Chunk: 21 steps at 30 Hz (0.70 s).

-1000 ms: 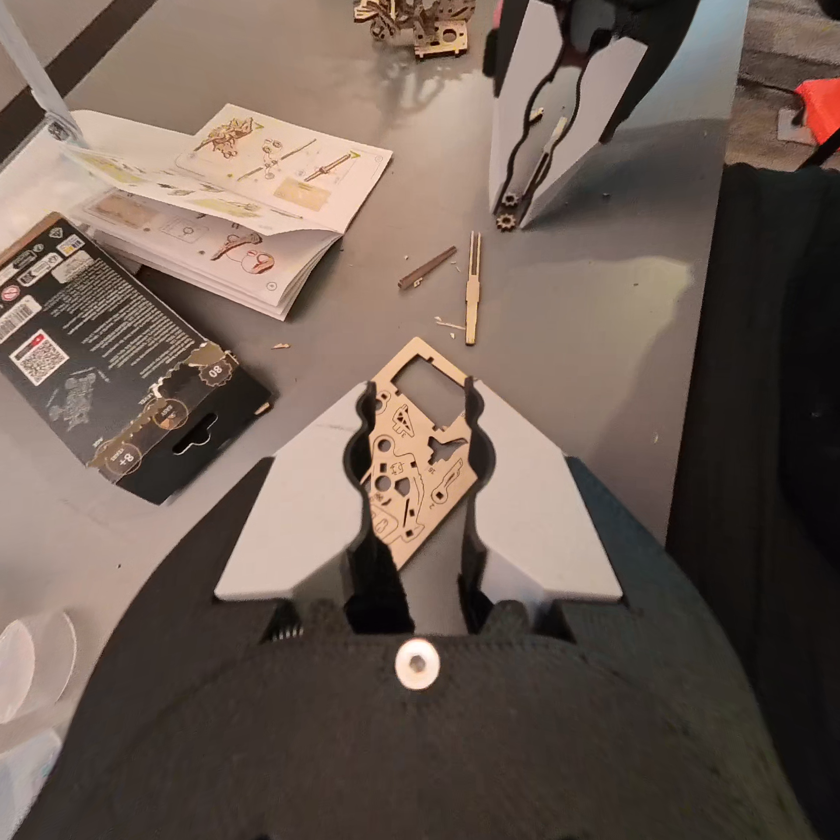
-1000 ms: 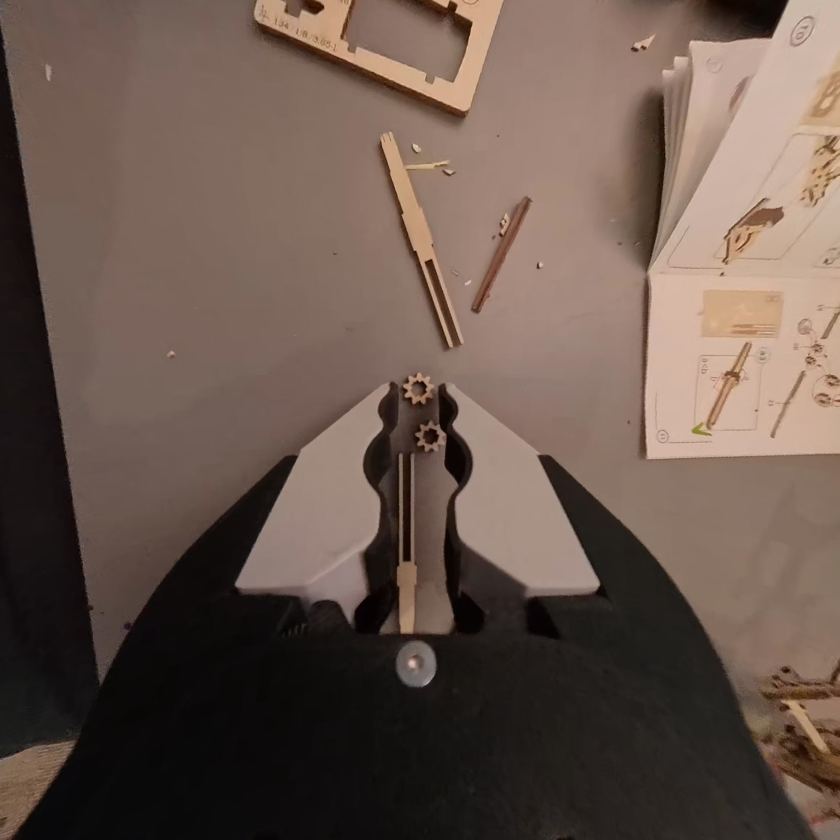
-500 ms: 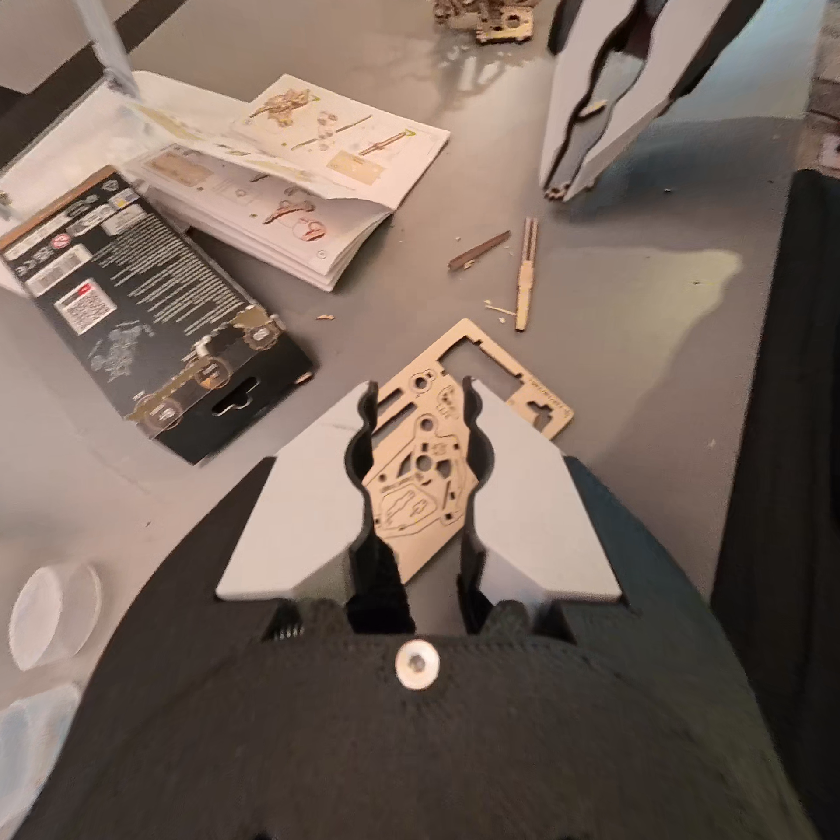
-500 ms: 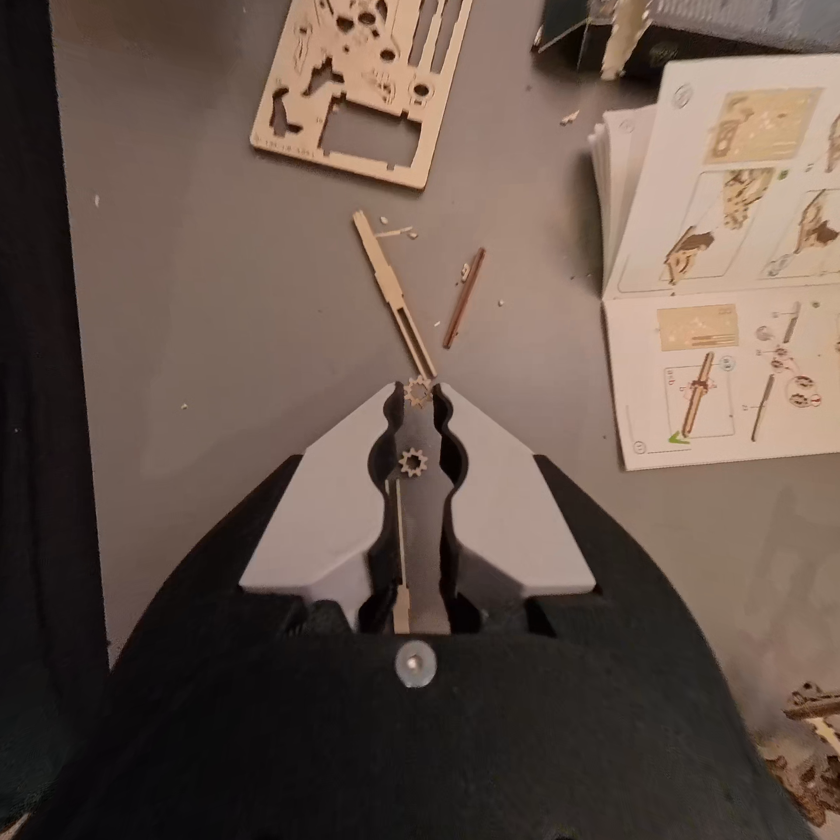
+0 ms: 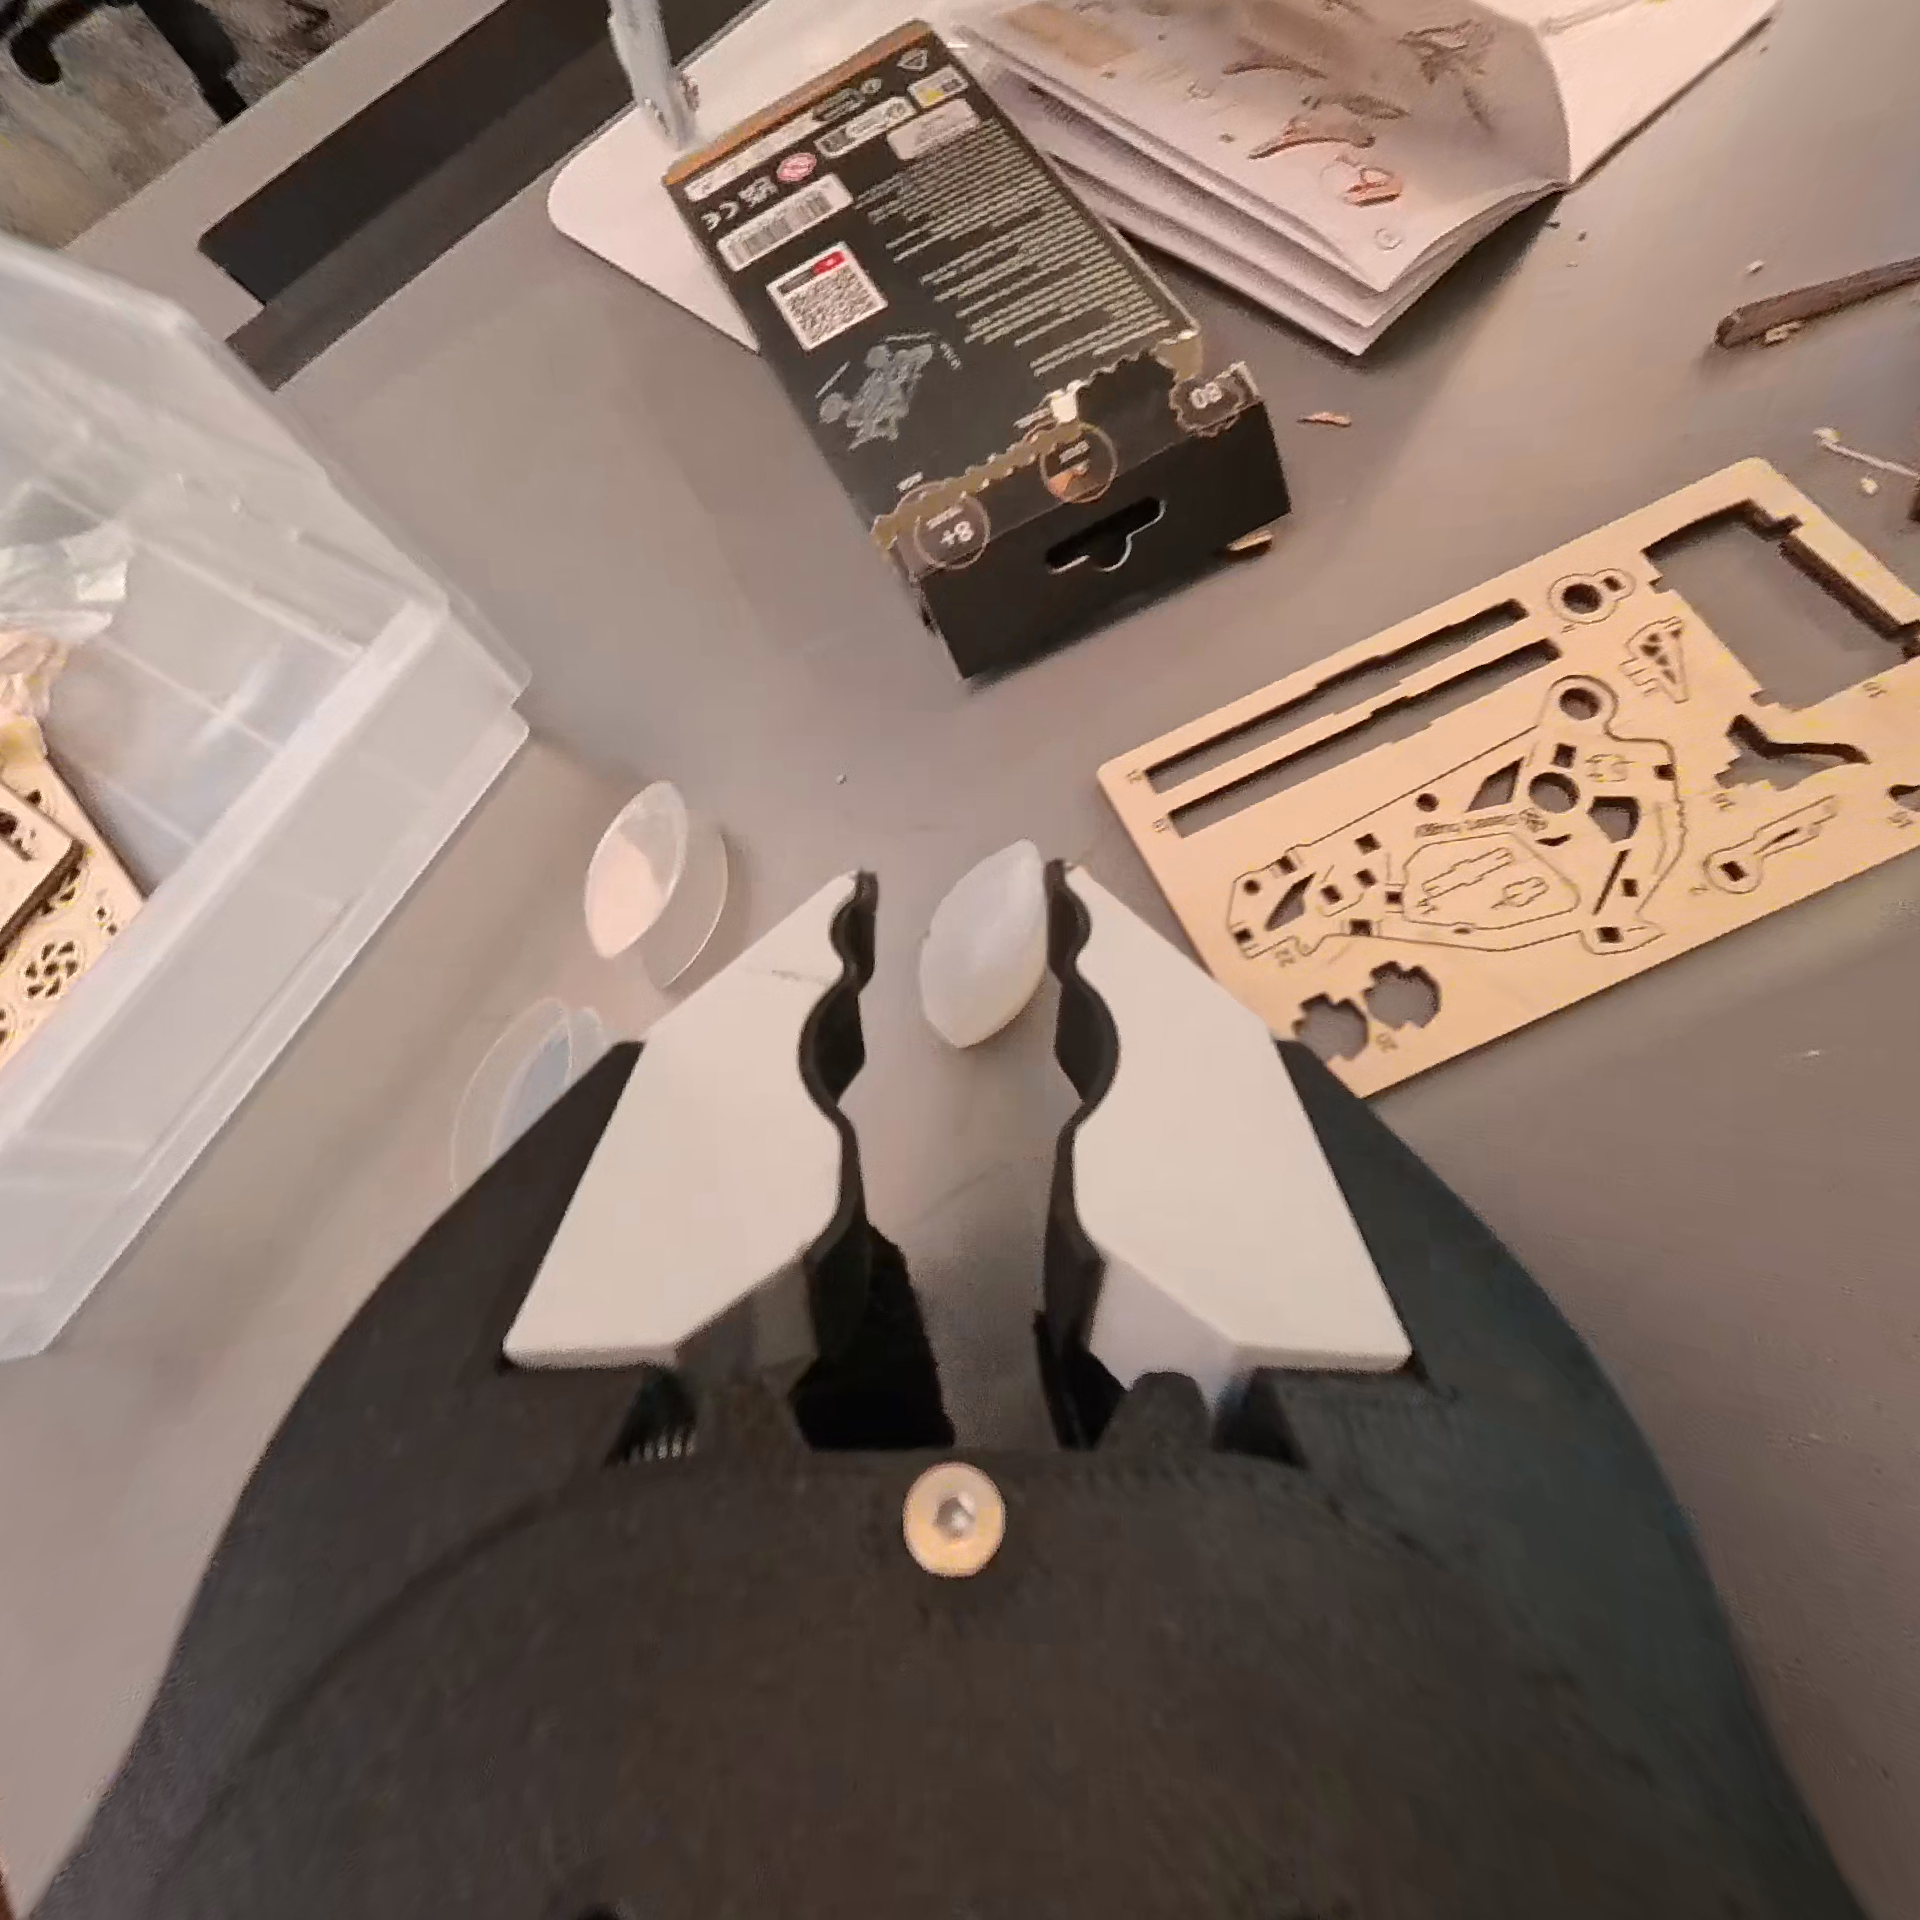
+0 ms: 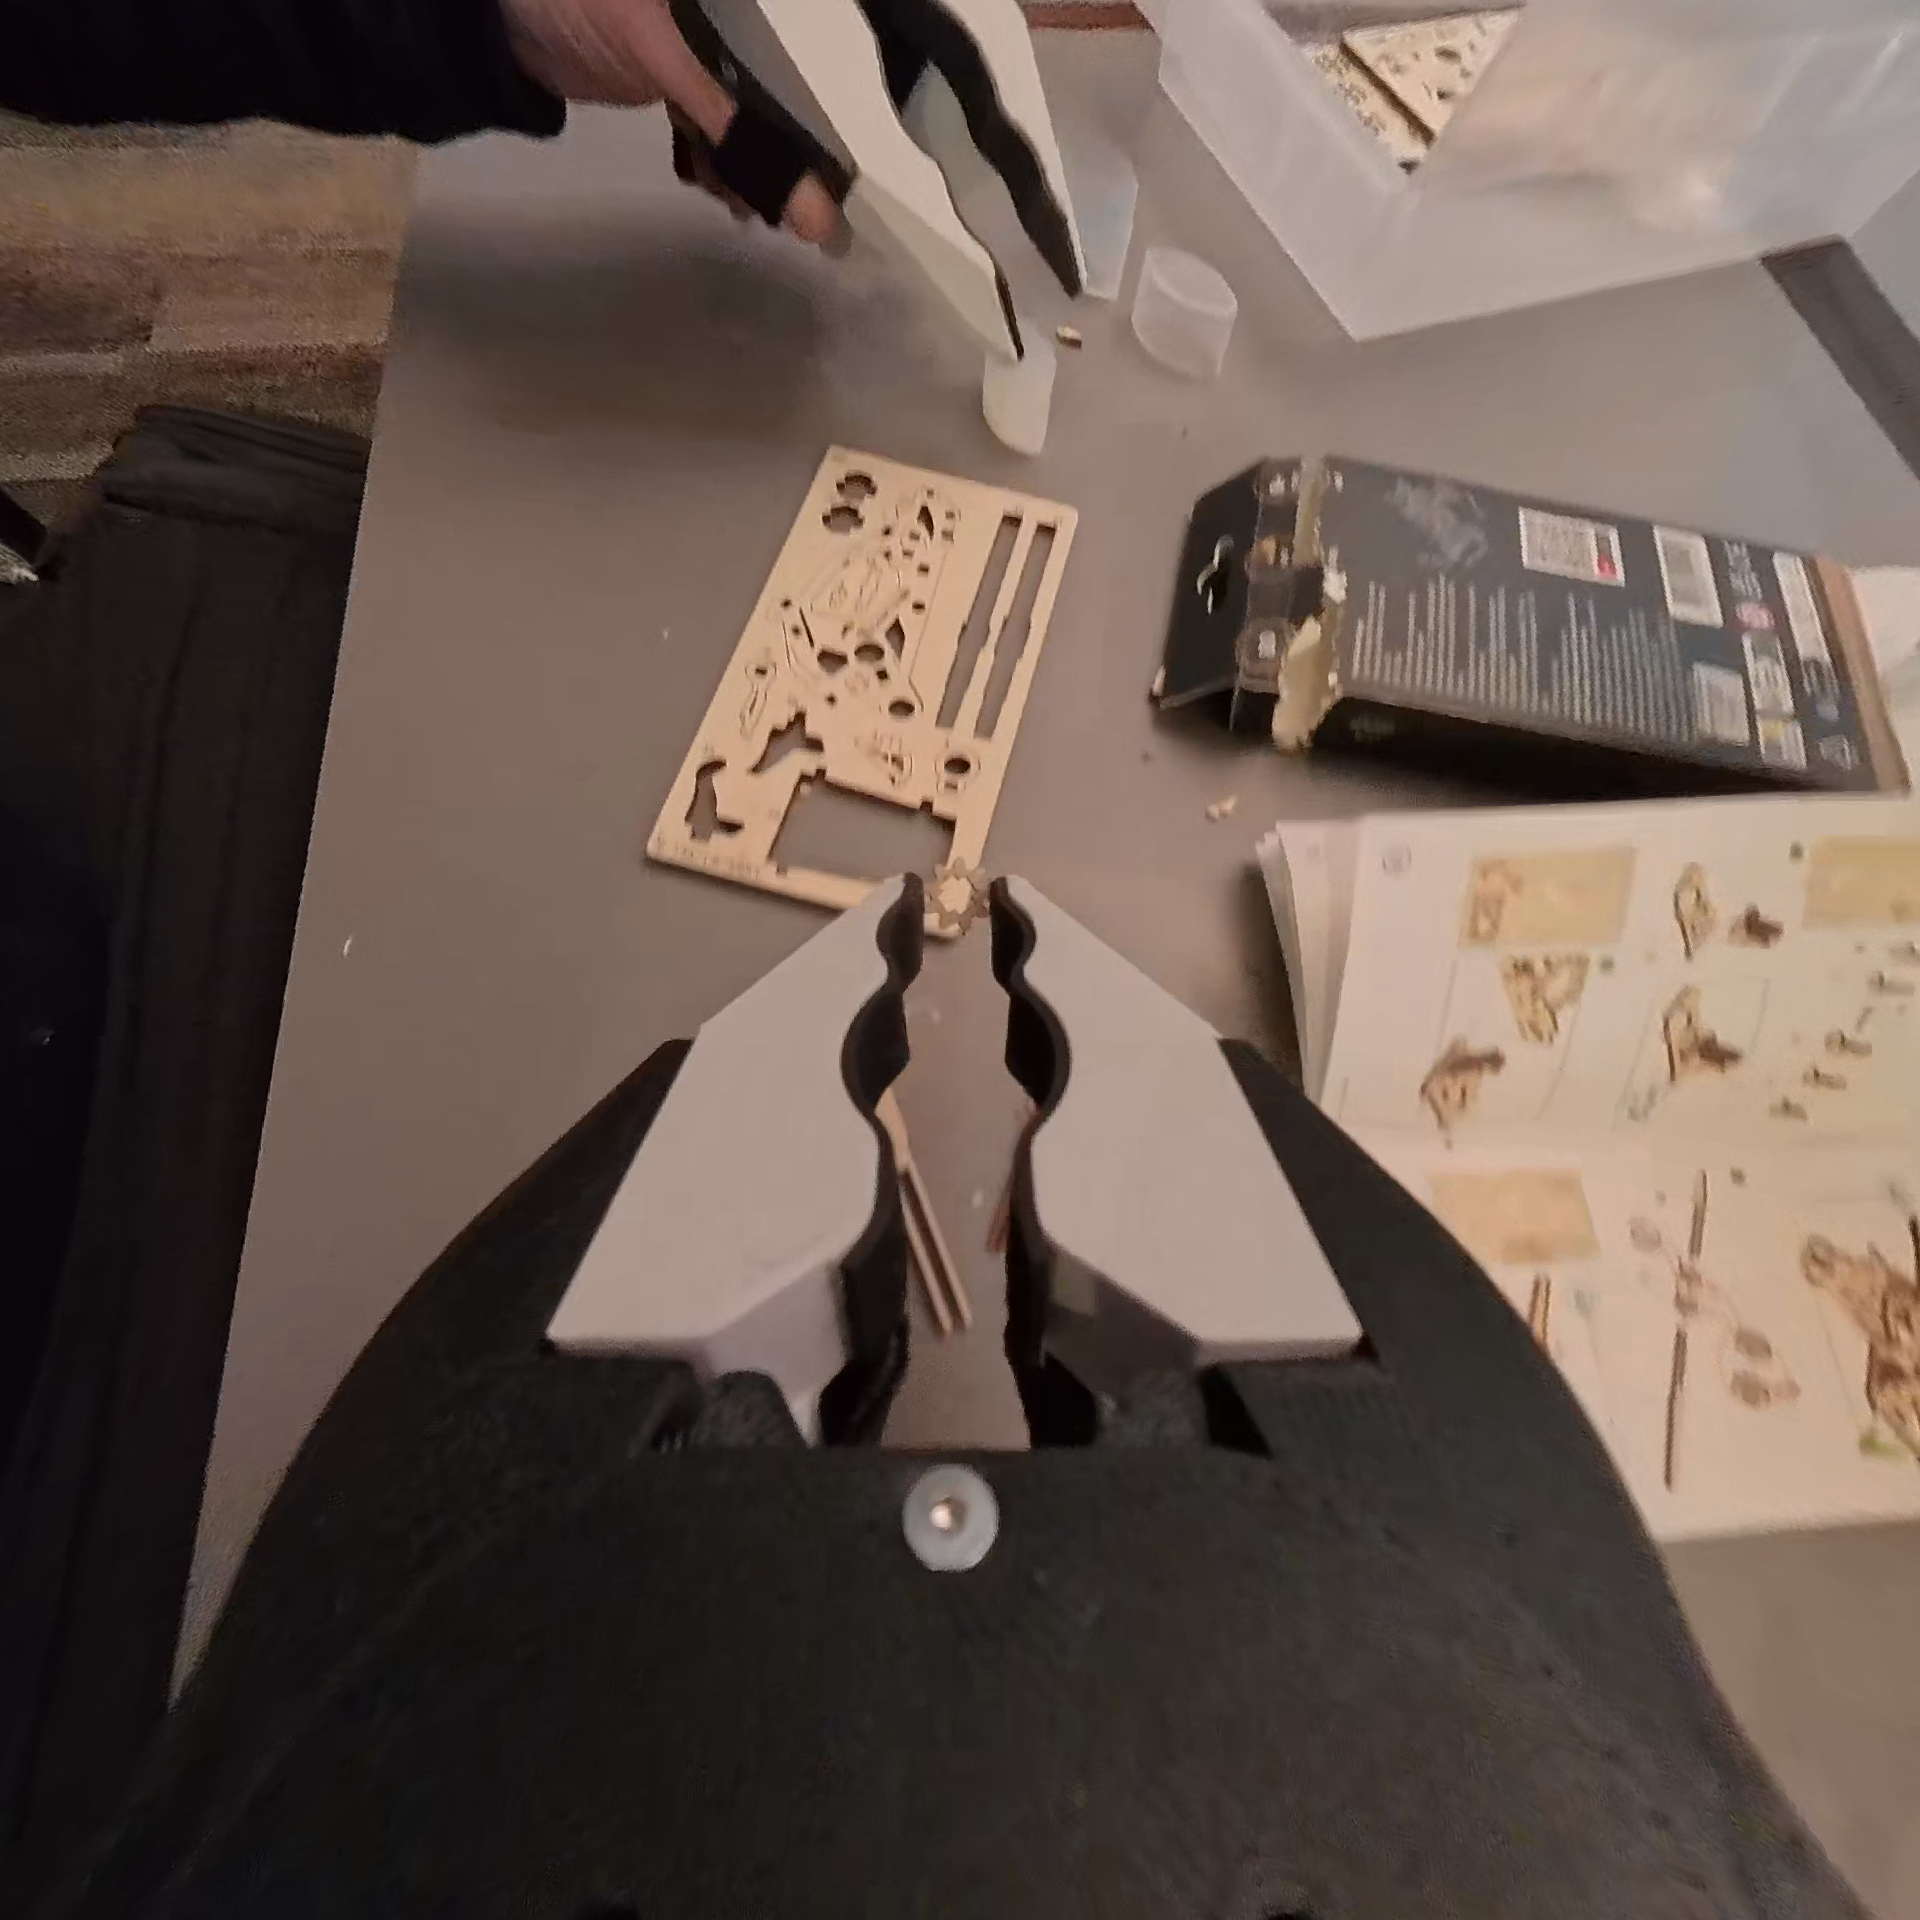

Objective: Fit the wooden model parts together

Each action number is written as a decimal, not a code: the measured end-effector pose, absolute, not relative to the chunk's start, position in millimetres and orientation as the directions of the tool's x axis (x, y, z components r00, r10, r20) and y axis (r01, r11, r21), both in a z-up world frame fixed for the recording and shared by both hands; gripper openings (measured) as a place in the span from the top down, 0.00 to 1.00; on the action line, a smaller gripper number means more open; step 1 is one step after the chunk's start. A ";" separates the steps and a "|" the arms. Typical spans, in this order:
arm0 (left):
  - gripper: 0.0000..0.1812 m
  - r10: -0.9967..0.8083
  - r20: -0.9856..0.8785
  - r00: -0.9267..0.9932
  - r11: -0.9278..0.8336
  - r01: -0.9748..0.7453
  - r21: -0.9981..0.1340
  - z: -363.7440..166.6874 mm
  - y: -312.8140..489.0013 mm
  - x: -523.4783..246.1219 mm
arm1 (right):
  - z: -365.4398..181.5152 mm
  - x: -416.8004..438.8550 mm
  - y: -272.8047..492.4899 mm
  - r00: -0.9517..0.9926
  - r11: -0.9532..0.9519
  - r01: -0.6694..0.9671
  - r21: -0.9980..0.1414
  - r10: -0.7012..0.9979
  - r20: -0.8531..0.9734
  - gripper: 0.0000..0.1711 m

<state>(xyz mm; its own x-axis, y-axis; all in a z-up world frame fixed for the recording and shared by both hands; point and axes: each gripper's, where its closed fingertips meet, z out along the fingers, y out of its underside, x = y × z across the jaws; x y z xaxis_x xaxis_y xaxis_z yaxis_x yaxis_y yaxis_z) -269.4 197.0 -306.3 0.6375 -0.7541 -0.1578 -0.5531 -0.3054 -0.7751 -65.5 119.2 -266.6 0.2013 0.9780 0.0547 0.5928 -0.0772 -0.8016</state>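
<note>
Right gripper (image 6: 956,902) pinches small gear (image 6: 958,900) at frame centre. Left gripper (image 5: 958,896), released, straddles white oval piece (image 5: 982,948). Wooden sheet (image 5: 1538,862) mostly unpunched; assembly looks early.

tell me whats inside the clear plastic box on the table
Inside the clear plastic box, tan laser-cut wooden sheets show at its left edge, with crumpled clear plastic above them. The frosted walls blur the rest, so the contents farther in cannot be made out.
</note>
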 end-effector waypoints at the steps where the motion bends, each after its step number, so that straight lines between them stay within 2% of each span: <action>1: 0.83 -0.747 -0.153 0.647 -0.306 -0.539 -0.785 -306.5 198.0 -272.2 | -265.8 -76.2 120.9 0.192 -0.065 0.586 -0.807 0.979 0.061 0.94; 9: 0.86 -0.733 -0.088 0.675 -0.316 -0.453 -0.833 -303.9 198.3 -279.1 | -273.4 -167.1 140.0 0.099 0.054 0.576 -0.816 0.986 0.134 0.94; 14: 0.88 -0.763 -0.074 0.643 -0.278 -0.429 -0.860 -289.3 193.1 -268.1 | -267.7 -205.8 160.9 0.130 0.050 0.517 -0.855 0.982 0.136 0.94; 21: 0.85 -0.815 0.226 0.533 -0.386 -0.210 -0.898 -253.4 169.2 -229.9 | -258.9 -227.5 172.1 0.113 0.266 0.504 -0.822 0.923 0.368 0.94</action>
